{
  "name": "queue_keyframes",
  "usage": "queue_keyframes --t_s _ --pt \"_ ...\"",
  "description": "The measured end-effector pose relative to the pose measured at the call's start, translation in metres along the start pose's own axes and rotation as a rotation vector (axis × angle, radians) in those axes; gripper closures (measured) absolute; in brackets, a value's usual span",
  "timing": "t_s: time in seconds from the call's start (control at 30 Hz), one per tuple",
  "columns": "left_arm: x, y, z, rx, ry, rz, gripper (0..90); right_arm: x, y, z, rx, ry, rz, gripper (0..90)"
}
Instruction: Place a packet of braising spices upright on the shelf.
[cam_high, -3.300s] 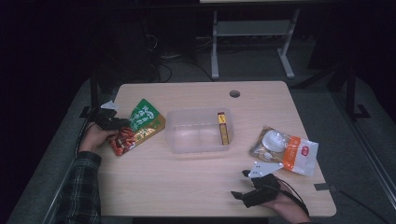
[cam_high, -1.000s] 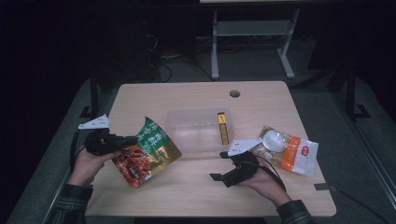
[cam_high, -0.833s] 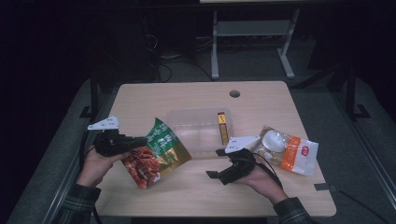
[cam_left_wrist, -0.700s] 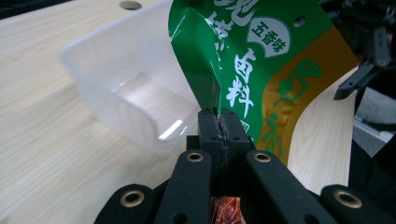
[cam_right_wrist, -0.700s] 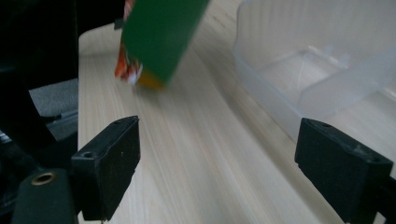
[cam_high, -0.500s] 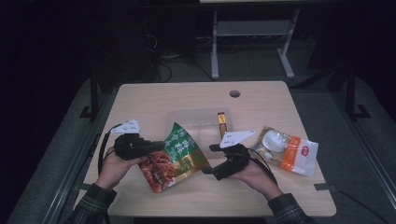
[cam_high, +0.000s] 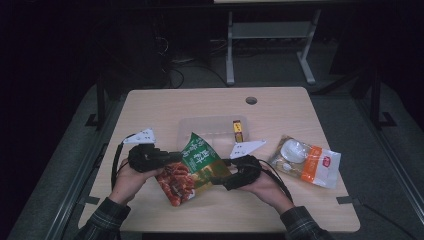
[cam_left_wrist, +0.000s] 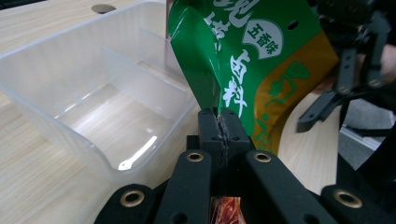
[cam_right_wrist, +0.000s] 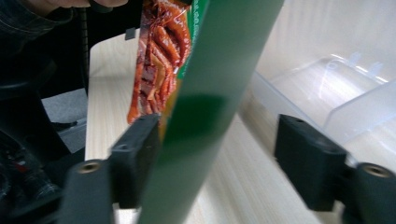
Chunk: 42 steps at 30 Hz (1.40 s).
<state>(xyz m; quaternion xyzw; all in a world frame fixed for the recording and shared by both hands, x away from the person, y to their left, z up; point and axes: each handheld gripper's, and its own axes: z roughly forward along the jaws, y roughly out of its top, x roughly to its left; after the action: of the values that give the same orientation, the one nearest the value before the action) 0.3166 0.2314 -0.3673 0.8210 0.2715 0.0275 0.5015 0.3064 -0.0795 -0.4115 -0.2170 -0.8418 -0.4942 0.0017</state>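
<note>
With the left gripper (cam_high: 167, 157) clenched on the green snack bag (cam_high: 196, 167), held above the table just before the clear bin (cam_high: 210, 130), the right gripper (cam_high: 224, 176) has just been closing around the bag's opposite edge, apparently not yet pinching, so a handover or two-handed grip needs that squeeze finished first.

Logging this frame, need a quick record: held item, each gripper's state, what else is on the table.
held: green snack bag, lifted off the table
left gripper: shut on the bag's edge
right gripper: jaws have just been closing, bag between them, pads not yet pressing
bin: clear bin behind the bag, small yellow packet inside
other: white-orange bag at right
</note>
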Motion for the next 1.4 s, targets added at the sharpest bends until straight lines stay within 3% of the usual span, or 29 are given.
queue_keyframes --t_s 0.17,0.27,0.37,0.5,0.73,0.87,0.97,1.1,1.17,1.3,1.4 --pt "-0.002 0.002 0.000 -0.014 -0.016 -0.006 90.0 0.001 0.002 0.003 -0.024 0.036 0.006 55.7" --pt "-0.002 0.002 0.000 -0.014 -0.014 -0.008 90.0 0.000 0.002 0.004 -0.018 0.032 0.013 62.9" --pt "-0.003 0.001 0.000 -0.019 -0.026 -0.012 90.0 -0.003 0.001 0.002 -0.021 0.005 0.018 80.5" --pt "-0.004 0.002 0.002 -0.014 -0.020 0.009 89.8 -0.003 0.002 -0.003 -0.030 0.020 0.007 89.2" --pt "-0.007 0.001 0.002 0.001 -0.016 0.039 88.0 0.001 0.006 -0.010 -0.023 0.042 -0.050 90.0" --pt "-0.007 0.000 0.002 0.023 0.010 0.072 83.2 0.002 0.010 -0.017 -0.012 0.014 -0.080 90.0" --pt "-0.006 0.001 0.000 0.029 -0.003 0.071 79.6 0.001 0.012 -0.022 -0.016 0.019 -0.093 90.0" --pt "-0.004 0.001 -0.007 0.044 0.041 0.094 72.2 0.005 0.015 -0.025 -0.009 0.030 -0.124 90.0" --pt "-0.001 -0.001 -0.011 0.049 0.033 0.098 69.3 0.007 0.016 -0.028 -0.008 0.030 -0.147 90.0" --pt "0.001 -0.006 -0.014 0.064 0.068 0.126 57.4 0.008 0.023 -0.039 -0.020 0.017 -0.169 90.0" --pt "0.001 -0.013 -0.012 0.104 0.078 0.155 50.5 0.008 0.025 -0.044 -0.015 0.017 -0.187 90.0"
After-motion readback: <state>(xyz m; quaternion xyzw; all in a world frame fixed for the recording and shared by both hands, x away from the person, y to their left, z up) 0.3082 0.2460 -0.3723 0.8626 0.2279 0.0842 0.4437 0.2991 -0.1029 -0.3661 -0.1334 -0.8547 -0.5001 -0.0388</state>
